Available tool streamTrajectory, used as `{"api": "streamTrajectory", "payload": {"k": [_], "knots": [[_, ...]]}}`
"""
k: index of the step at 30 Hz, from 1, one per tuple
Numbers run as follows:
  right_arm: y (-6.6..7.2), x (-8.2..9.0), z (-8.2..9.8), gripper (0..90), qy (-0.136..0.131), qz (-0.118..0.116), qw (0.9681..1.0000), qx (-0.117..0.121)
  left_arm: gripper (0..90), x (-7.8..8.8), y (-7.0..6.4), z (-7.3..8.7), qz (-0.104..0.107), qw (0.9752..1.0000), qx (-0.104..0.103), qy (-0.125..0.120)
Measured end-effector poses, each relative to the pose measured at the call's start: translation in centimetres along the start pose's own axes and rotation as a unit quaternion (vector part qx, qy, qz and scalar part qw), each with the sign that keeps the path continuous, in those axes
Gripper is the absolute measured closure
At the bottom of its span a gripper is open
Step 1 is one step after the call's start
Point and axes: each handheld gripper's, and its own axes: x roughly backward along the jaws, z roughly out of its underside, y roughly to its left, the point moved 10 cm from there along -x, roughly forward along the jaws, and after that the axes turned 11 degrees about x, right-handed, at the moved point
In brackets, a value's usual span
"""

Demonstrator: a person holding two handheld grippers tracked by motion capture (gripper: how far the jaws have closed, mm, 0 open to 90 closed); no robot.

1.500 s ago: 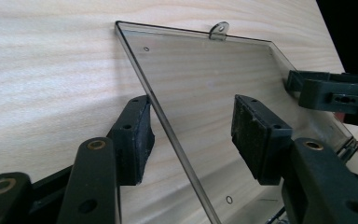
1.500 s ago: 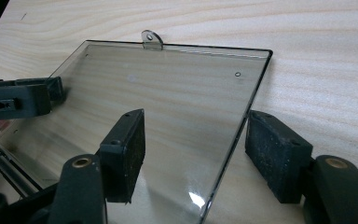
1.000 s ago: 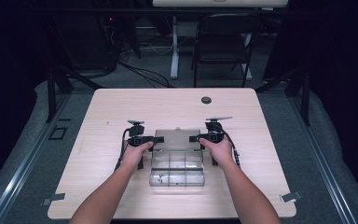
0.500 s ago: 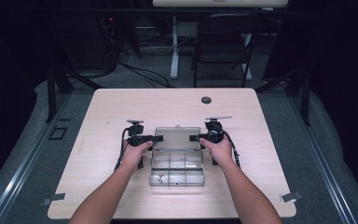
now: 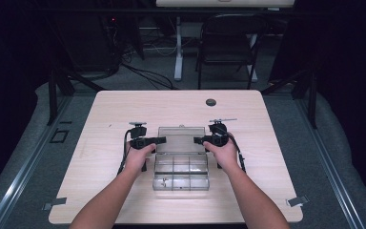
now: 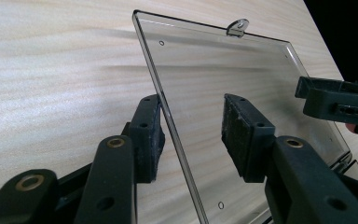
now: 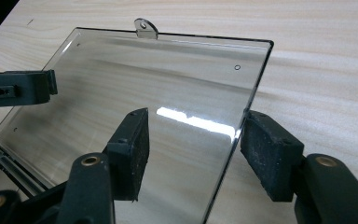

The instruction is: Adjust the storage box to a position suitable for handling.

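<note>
Hands of a person entered the high view from the near edge of the table [image 5: 124,102], each carrying a gripper to one side of a clear plastic compartment box [image 5: 181,171] that lay at the table's middle, its lid [image 5: 181,139] open and leaning toward the far side. In that view the left gripper [image 5: 158,140] reached the lid's left edge and the right gripper [image 5: 198,140] its right edge, in the same places as in the frames of the preceding second; what had changed was the left jaw gap, which had just been narrowing with the lid's edge between the pads, a likely sign that a two-sided hold on the lid was being prepared, probably for swinging it shut. The left gripper view supplied what the high view could not: the lid [image 6: 223,116] stood tilted between the pads, the left pad at or very near its edge and the right pad apart from the pane, so the jaws were not yet clenched on it; the lid's latch tab [image 6: 238,27] showed at its far edge, and the other gripper [image 6: 338,100] appeared beyond. The right gripper view showed the lid [image 7: 144,107] with its right edge between wide-standing pads, neither one pressing, hence released, and the same tab [image 7: 145,28] on the far rim.
</note>
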Motion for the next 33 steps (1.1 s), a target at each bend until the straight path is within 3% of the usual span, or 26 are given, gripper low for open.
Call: {"api": "streamTrajectory", "payload": {"k": [30, 33], "knots": [[0.5, 1.3, -1.1, 46.6, -0.036, 0.026, 0.9969, 0.064, 64.9, 1.4, -0.9, -0.6, -0.005, 0.9989, -0.038, -0.029], [0.5, 1.5, -1.3, 49.1, -0.040, 0.023, 0.9971, 0.061, 65.5, 1.5, -1.1, -0.7, -0.004, 0.9987, -0.039, -0.032]]}}
